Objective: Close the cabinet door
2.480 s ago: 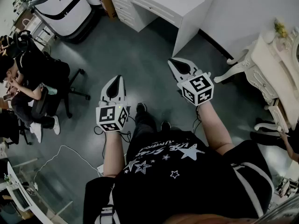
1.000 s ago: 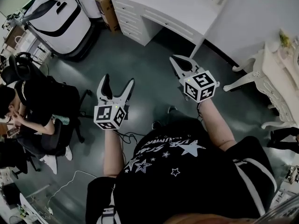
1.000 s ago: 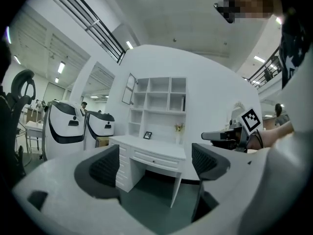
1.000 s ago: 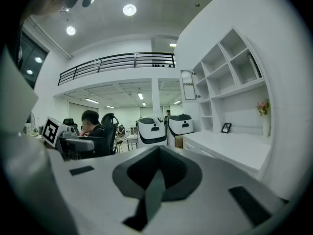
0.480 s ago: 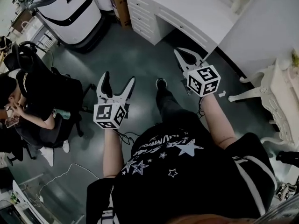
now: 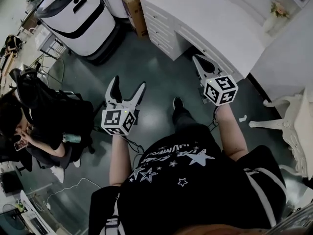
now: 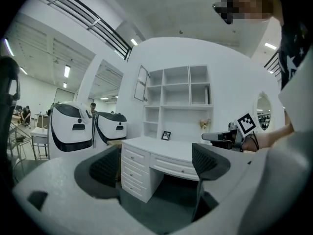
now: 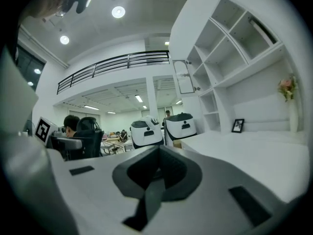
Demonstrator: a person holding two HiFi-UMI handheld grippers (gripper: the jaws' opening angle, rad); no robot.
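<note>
While both grippers hang over the grey floor (image 6: 146, 58), the head view reads as follows.

- 9 o'clock: seated person (image 6: 34, 116).
- 11 o'clock: two white machine housings (image 6: 78, 18). A cardboard box (image 6: 132, 6) sits just beside them; its contents cannot be seen.
- Left gripper (image 6: 128, 85): fingers spread wide, nothing held. The desk's drawers (image 7: 137, 168) show through the gap in the left gripper view. Its cube (image 6: 118, 121) carries black-and-white square markers.
- Right gripper (image 6: 198, 60): fingers pressed together, nothing between them, tip near the white desk (image 6: 215, 28) at 1 o'clock.
- Cabinet door (image 7: 142, 83): swung open at the top-left compartment of the white shelf unit (image 7: 178, 102) above the desk, well apart from both grippers.
- Niche at desk-top level: holds a picture frame (image 7: 166, 135) and a flower vase (image 7: 203, 125).
- Shirt (image 6: 195, 190): star print; the lettering is too warped to read.
</note>
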